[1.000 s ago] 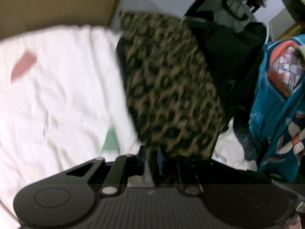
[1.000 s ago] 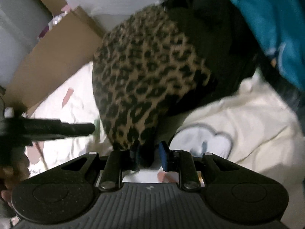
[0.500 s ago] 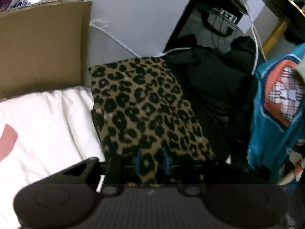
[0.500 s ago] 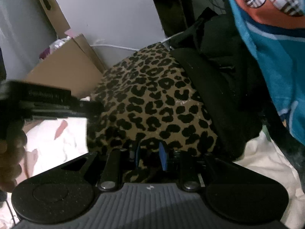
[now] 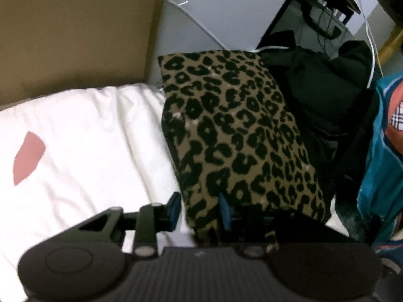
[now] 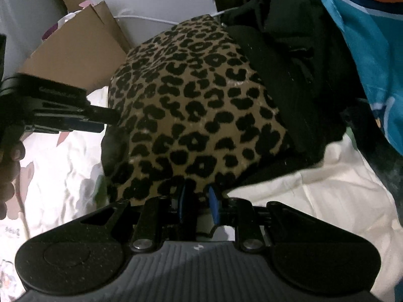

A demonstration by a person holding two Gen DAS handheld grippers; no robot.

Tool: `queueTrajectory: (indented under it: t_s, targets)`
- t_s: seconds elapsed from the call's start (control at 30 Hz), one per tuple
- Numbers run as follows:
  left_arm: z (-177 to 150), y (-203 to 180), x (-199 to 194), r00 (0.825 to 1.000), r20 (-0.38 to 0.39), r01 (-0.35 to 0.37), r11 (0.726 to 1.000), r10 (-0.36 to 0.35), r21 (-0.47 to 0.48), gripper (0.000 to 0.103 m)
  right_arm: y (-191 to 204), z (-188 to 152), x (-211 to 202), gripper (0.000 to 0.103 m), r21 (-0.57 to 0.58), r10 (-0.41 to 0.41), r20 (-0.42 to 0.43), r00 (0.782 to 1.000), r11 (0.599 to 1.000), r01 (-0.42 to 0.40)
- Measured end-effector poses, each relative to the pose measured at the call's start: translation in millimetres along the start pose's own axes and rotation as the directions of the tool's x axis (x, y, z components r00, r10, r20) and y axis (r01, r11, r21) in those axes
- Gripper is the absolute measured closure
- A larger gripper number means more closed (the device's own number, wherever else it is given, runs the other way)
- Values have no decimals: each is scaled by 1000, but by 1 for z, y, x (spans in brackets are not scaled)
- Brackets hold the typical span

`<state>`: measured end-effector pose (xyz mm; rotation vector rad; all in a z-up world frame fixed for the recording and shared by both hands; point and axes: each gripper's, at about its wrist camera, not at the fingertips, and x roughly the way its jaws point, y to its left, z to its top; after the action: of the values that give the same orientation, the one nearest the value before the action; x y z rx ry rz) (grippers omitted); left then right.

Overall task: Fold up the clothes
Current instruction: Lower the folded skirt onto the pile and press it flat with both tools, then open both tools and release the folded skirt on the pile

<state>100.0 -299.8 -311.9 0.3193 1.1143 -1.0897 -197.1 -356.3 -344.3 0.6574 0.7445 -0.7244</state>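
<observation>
The left tool [image 5: 199, 210] points forward, its blue-tipped fingers spread apart with cloth lying between them. The right tool [image 6: 197, 202] has its fingers drawn close, pinching cloth. A hand [image 6: 10, 161] grips the left tool's handle at the side.

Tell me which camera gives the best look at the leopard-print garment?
The right wrist view: the leopard-print garment fills the middle, sharp, edge to edge, with the right gripper at its near edge. The left wrist view shows it narrower, blurrier, off to one side.
</observation>
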Motion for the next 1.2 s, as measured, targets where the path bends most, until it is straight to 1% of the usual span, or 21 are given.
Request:
queueTrajectory:
  t_s: [0.07, 0.13, 0.2, 0.23, 0.3, 0.33, 0.37, 0.4, 0.43, 0.47, 0.53, 0.6, 0.7, 0.87, 1.0, 1.2]
  targets:
    - [-1, 0, -9, 1000, -10, -5, 1000, 6, 7, 67, 3, 4, -7, 80, 0, 3, -8, 1000, 1000, -3]
    - [-1, -1, -19, 999, -25, -21, 1000, 22, 14, 63, 6, 14, -16, 80, 2, 5, -10, 1000, 1000, -5]
    - [0, -2, -30, 998, -39, -39, 999, 39, 18, 52, 8, 24, -24, 78, 15, 12, -14, 1000, 1000, -12]
    - [2, -3, -36, 998, -44, -42, 999, 42, 17, 49, 10, 29, -27, 70, 14, 10, -16, 1000, 1000, -10]
    - [5, -4, -48, 997, -53, -48, 999, 49, 16, 41, 13, 38, -33, 54, 18, 7, -30, 1000, 1000, -6]
    - [7, -4, -55, 997, -58, -51, 999, 52, 15, 38, 14, 42, -36, 49, 21, 5, -38, 999, 1000, -4]
    - [8, -5, -61, 997, -62, -54, 998, 55, 15, 32, 15, 45, -38, 47, 27, 2, -49, 999, 1000, 0]
    - [10, -5, -67, 996, -67, -57, 998, 57, 14, 28, 16, 48, -41, 42, 35, -2, -61, 998, 999, 4]
    - [12, -6, -74, 996, -72, -60, 998, 60, 13, 27, 17, 51, -44, 35, 44, -8, -71, 997, 999, 12]
    - [13, -6, -80, 995, -76, -63, 998, 63, 13, 25, 17, 54, -47, 32, 55, -11, -81, 997, 998, 15]
    - [16, -7, -93, 994, -86, -69, 998, 69, 12, 23, 17, 58, -54, 17, 71, -6, -99, 995, 997, 13]
    - [20, -8, -105, 993, -95, -75, 997, 75, 11, 16, 17, 63, -64, 9, 87, -7, -106, 994, 996, 17]
    - [30, -13, -132, 992, -84, -89, 996, 91, 31, 8, 17, 73, -80, 8, 107, -15, -111, 994, 994, 27]
    - [43, -20, -176, 990, -77, -113, 992, 117, 51, 4, 20, 91, -104, 6, 120, -37, -147, 988, 991, 55]
    - [48, -22, -210, 986, -82, -137, 988, 143, 67, 4, 26, 104, -125, 6, 114, -39, -154, 987, 992, 57]
    - [56, -23, -268, 985, -65, -158, 984, 163, 78, 4, 39, 126, -167, 6, 120, -38, -133, 990, 991, 54]
